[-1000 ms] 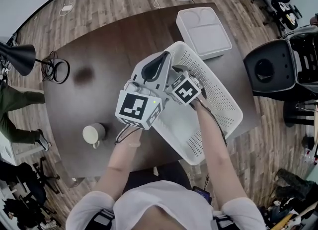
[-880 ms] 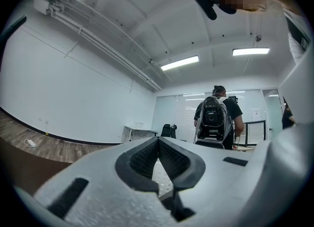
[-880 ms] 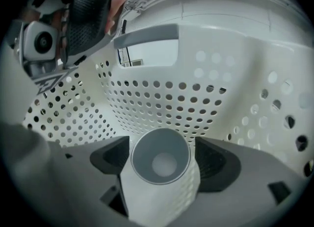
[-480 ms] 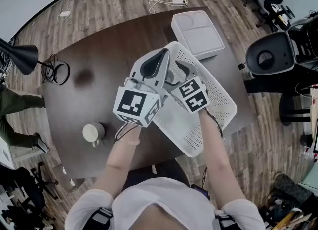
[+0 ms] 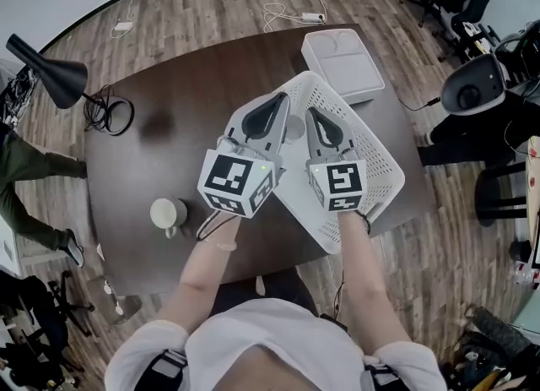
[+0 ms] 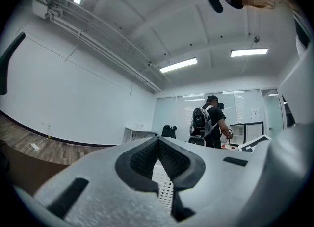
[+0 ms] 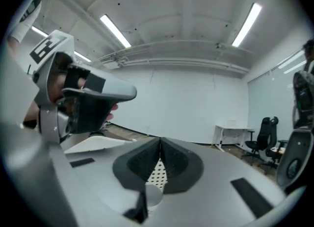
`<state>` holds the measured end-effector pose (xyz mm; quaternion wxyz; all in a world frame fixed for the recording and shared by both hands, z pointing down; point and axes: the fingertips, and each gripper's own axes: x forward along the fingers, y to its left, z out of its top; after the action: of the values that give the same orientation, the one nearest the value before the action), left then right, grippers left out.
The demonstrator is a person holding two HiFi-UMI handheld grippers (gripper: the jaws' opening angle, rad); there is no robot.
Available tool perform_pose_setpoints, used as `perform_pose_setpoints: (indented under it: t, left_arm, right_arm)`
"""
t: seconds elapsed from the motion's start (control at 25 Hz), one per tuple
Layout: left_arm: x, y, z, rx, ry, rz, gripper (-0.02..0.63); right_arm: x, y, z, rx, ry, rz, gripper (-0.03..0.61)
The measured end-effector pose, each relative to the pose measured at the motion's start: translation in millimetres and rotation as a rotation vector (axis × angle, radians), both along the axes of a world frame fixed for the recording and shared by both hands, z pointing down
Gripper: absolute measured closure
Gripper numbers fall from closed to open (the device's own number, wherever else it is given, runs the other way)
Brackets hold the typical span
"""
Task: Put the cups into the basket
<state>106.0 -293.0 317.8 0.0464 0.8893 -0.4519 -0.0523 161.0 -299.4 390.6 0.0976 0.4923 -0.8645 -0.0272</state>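
Your right fingers (image 7: 179, 164) have just closed empty; left fingers (image 6: 140, 160) meet, empty too. Only the head view shows the mug (image 5: 166, 212), upright, mouth up, well left of them.

A white short-sleeved shirt (image 5: 270, 343) covers the person, and the left gripper (image 5: 282, 100) and right gripper (image 5: 311, 114) are grey with black pads (image 6: 141, 160) and black-and-white marker cubes (image 5: 239, 182).

Left gripper (image 5: 281, 99) and right gripper (image 5: 311, 112) hang above the basket (image 5: 385, 164) — a cup (image 5: 166, 212) stands apart on the table (image 5: 173, 98).
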Motion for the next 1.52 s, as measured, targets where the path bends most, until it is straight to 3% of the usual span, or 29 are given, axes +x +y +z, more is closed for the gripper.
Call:
perform_pose_setpoints:
  t: [0.28,0.64,0.92,1.12,1.32,1.52]
  left_arm:
    - [-11.4,28.1,8.6,-0.042,-0.022,-0.012,0.603]
    - [-25.0,73.5,0.8,-0.042,-0.047,-0.032,0.603]
    - [-77.9,109.2,-4.1,-0.038,-0.029,-0.123,0.603]
    - [-126.2,132.7,0.5,-0.047,-0.037,-0.229,0.603]
    - [-183.9,158.0,12.1,-0.072,-0.037,-0.342,0.603]
    - [-216.8,177.6,14.6,-0.073,-0.038,-0.404,0.604]
  right_arm:
    - [12.6,24.1,-36.5,0.093,-0.070,0.085,0.566]
    - [11.1,81.8,-85.5,0.135,-0.149,0.153,0.566]
    - [-54.0,129.5,-113.3,0.191,-0.156,0.025,0.566]
    - [-106.8,153.0,-112.0,0.164,-0.229,-0.082,0.566]
    - [-166.3,169.4,-98.7,0.129,-0.243,-0.190,0.566]
    - [-206.0,182.2,-84.7,0.089,-0.232,-0.269,0.566]
